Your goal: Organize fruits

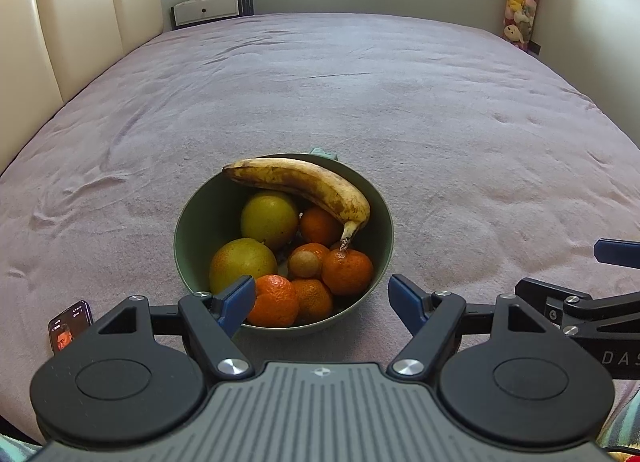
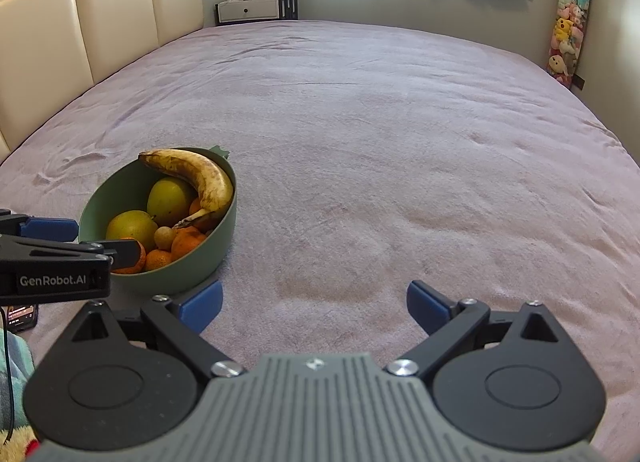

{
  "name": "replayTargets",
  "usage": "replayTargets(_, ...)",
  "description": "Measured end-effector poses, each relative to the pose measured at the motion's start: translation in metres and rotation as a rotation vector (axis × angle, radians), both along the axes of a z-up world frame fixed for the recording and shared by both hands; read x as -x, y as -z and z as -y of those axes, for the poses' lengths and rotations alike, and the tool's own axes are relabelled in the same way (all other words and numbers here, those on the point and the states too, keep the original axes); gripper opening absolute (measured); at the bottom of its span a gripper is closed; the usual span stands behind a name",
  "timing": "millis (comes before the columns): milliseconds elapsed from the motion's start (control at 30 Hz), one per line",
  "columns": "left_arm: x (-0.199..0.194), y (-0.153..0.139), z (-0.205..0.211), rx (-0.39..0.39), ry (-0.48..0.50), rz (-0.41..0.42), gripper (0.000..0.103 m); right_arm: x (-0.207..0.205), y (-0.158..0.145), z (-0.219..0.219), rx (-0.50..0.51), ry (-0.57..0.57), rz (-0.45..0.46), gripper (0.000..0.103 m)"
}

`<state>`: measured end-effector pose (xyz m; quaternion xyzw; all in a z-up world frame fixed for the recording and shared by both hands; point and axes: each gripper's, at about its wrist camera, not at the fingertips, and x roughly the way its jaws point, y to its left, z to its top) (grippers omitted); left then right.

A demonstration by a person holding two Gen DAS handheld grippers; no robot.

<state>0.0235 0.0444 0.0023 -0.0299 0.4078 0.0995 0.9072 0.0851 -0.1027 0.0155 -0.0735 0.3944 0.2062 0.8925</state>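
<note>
A green bowl (image 1: pixel 200 213) sits on the bed, full of fruit. A spotted banana (image 1: pixel 304 181) lies across its far side. Two yellow-green round fruits (image 1: pixel 270 217), several mandarins (image 1: pixel 347 270) and a small brown round fruit (image 1: pixel 305 264) lie below it. My left gripper (image 1: pixel 322 302) is open and empty, its blue fingertips straddling the bowl's near rim. My right gripper (image 2: pixel 314 304) is open and empty over bare blanket, to the right of the bowl (image 2: pixel 208 250). The banana (image 2: pixel 196 175) also shows in the right wrist view.
A mauve blanket (image 1: pixel 400 101) covers the bed. A phone (image 1: pixel 70 326) lies at the near left. A cream headboard (image 1: pixel 60 21) runs along the left. A white cabinet (image 1: pixel 208 7) and hanging plush toys (image 1: pixel 520 1) stand beyond the bed.
</note>
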Motion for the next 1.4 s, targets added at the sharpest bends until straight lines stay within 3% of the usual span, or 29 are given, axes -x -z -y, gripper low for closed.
replayTargets(1400, 0.0009, -0.0056, 0.0035, -0.004, 0.003, 0.009, 0.089, -0.0023, 0.0015, 0.0020, -0.013, 0.010, -0.010, 0.097)
